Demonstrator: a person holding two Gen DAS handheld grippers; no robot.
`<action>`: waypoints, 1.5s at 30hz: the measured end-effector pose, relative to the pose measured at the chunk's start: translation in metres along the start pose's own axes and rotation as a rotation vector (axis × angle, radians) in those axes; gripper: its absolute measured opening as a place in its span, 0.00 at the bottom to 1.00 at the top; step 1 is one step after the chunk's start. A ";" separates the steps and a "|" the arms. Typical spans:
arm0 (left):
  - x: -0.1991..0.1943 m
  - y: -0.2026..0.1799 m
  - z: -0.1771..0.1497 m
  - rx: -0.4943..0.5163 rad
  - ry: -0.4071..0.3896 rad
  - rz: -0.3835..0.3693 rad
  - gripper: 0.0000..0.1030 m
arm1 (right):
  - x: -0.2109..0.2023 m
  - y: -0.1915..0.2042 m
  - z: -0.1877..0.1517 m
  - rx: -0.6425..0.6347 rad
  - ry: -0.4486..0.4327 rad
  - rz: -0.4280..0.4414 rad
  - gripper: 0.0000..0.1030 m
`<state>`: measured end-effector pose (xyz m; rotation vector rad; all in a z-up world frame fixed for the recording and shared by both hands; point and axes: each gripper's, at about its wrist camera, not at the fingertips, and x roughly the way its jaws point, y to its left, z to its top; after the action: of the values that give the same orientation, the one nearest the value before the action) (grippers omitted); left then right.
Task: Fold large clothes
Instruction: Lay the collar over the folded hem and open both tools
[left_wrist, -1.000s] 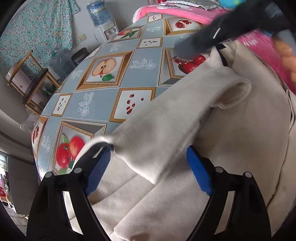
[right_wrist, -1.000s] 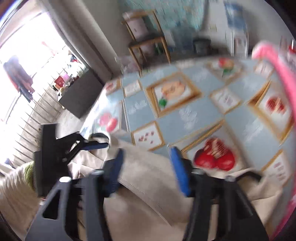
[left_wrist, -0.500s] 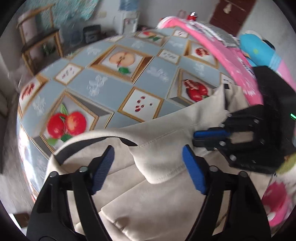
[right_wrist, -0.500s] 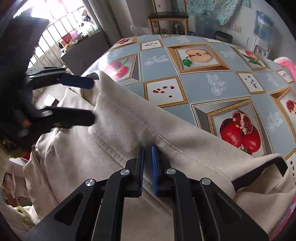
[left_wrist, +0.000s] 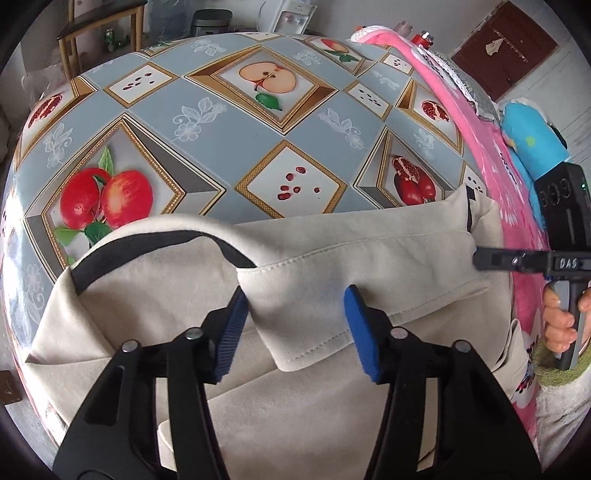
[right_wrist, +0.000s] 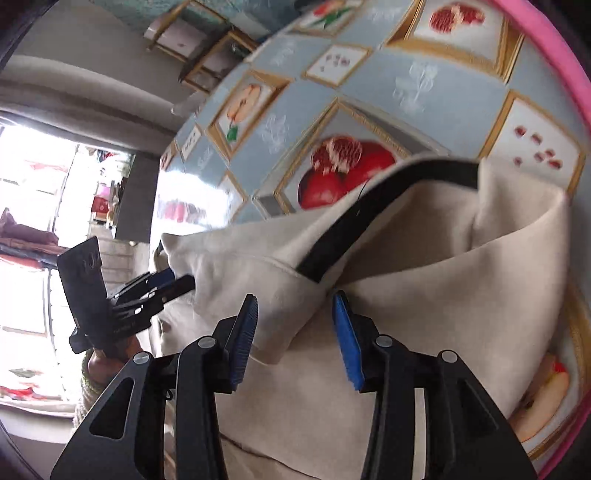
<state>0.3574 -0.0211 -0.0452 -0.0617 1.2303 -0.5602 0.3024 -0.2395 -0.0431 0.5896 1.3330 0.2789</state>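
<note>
Left wrist view: the cream garment (left_wrist: 332, 387) lies across the near half of the worktop (left_wrist: 229, 122), its black-lined edge (left_wrist: 147, 240) curving away at ten o'clock; a folded flap (left_wrist: 351, 280) with a stitched hem runs toward three o'clock, where the right gripper (left_wrist: 480, 258) reaches in edge-on, a hand (left_wrist: 561, 321) on its handle. The left gripper (left_wrist: 295, 325) is spread astride the flap's corner; its jaws have just been closing, cloth lies between them, yet the pads (left_wrist: 232, 332) do not seem to press it. To do this step well, I judge it should close square on the hem, taking every layer, so the fold stays crisp when carried.

Right wrist view: blurred; the garment (right_wrist: 424, 314) bunches up with its black lining (right_wrist: 369, 218) rising toward one o'clock; the right gripper (right_wrist: 291, 332) stands spread over a cloth corner, its jaws having just been opening, the pads clear of the fabric; the left gripper (right_wrist: 177, 284) pokes in at nine o'clock.

Against the earlier frames: the left jaws were wider and the flap's corner sat further from them; the right gripper, then pressed together on a cloth ridge, has let go and shifted toward the garment's right end.
</note>
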 end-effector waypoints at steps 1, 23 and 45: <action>0.000 -0.002 -0.001 0.007 -0.006 0.010 0.46 | 0.003 0.002 -0.001 -0.010 0.006 -0.011 0.41; 0.007 -0.039 0.011 0.197 -0.112 0.282 0.15 | 0.030 0.050 0.022 -0.360 -0.120 -0.407 0.09; -0.015 -0.024 -0.014 0.286 -0.135 0.215 0.31 | 0.044 0.094 0.010 -0.418 -0.094 -0.145 0.12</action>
<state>0.3323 -0.0323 -0.0289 0.2671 1.0007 -0.5300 0.3356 -0.1420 -0.0260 0.1520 1.1754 0.3928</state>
